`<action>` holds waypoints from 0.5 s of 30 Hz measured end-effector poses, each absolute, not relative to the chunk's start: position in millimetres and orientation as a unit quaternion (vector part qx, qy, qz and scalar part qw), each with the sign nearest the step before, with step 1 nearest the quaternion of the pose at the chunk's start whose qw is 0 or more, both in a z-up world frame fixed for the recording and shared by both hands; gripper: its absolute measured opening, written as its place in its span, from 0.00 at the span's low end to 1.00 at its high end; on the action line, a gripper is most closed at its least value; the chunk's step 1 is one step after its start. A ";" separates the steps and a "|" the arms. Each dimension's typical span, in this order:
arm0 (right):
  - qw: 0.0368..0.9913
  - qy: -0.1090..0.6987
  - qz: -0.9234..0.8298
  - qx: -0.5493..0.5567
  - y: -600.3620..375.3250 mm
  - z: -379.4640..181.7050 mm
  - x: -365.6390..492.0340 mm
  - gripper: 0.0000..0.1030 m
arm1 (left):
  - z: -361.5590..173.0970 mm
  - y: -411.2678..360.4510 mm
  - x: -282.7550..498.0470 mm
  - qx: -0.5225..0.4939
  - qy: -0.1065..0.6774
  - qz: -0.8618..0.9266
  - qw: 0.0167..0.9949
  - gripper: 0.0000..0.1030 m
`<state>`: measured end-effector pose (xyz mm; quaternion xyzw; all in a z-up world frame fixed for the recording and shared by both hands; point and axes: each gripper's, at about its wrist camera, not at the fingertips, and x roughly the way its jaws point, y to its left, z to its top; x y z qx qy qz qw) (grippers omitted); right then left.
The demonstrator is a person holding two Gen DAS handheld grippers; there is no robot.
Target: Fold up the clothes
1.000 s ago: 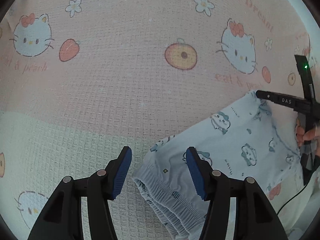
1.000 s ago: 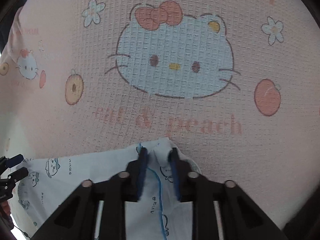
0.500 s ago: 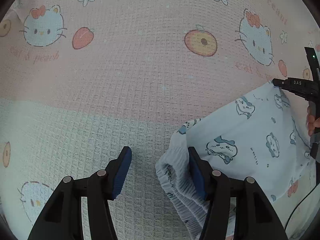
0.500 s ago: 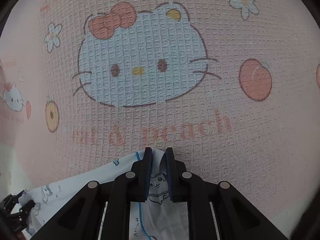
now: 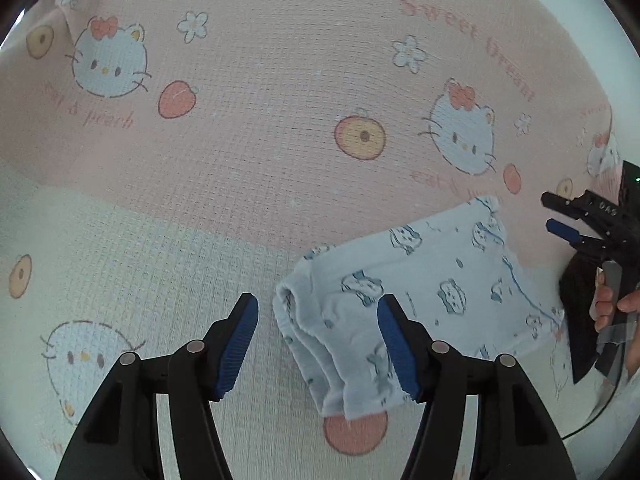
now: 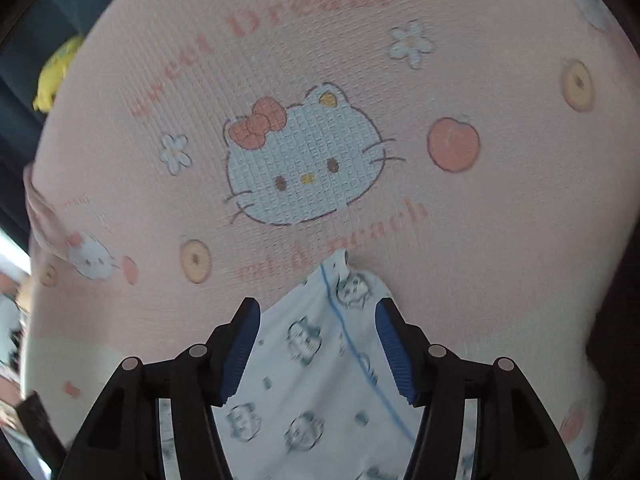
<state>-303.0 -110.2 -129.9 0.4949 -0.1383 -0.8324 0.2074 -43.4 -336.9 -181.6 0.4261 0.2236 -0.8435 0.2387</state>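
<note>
A folded pale-blue printed garment (image 5: 404, 296) lies flat on a pink cartoon blanket (image 5: 260, 128), bare blanket open on every side. The left gripper (image 5: 318, 344) and right gripper (image 6: 318, 350) both hover above it, fingers apart and opening, touching nothing. Motion blur softens the right wrist view.

Each gripper is black plastic: two angled arms joined by silver round-headed screws, ending in ribbed blue pads. This shows on the left gripper (image 5: 318, 340) and the right gripper (image 6: 318, 350) alike. In the left wrist view the right gripper carries white lettering, a small green light and a thin black cable trailing beneath the person's hand (image 5: 618, 306).
</note>
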 end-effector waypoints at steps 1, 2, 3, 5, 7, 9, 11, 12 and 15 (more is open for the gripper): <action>0.207 -0.158 -0.830 0.494 -100.3 -134.3 -293.1 0.63 | -183.1 -334.2 -43.9 0.431 0.213 -0.845 0.234 0.58; 0.208 -0.179 -0.825 0.494 -85.5 -133.1 -277.6 0.64 | -184.2 -330.2 -43.7 0.435 0.206 -0.846 0.228 0.58; 0.208 -0.200 -0.820 0.494 -70.6 -132.0 -262.2 0.65 | -185.0 -325.3 -42.8 0.439 0.201 -0.847 0.222 0.58; 0.208 -0.232 -0.809 0.499 -63.1 -144.9 -251.1 0.65 | -188.3 -318.0 -40.7 0.445 0.207 -0.845 0.211 0.58; 0.198 -0.245 -0.798 0.513 -56.3 -156.2 -235.3 0.65 | -195.4 -316.6 -36.5 0.444 0.255 -0.835 0.200 0.58; 0.185 -0.252 -0.794 0.521 -46.6 -162.0 -217.4 0.65 | -202.5 -315.7 -26.5 0.423 0.330 -0.823 0.189 0.58; 0.174 -0.270 -0.787 0.527 -44.1 -174.0 -204.6 0.65 | -209.4 -312.9 -16.6 0.397 0.388 -0.810 0.192 0.58; 0.168 -0.283 -0.780 0.533 -43.5 -179.7 -200.0 0.65 | -211.6 -311.4 -13.8 0.389 0.399 -0.806 0.199 0.59; 0.158 -0.321 -0.759 0.544 -37.4 -191.7 -190.6 0.65 | -217.3 -306.4 -6.3 0.370 0.423 -0.797 0.222 0.61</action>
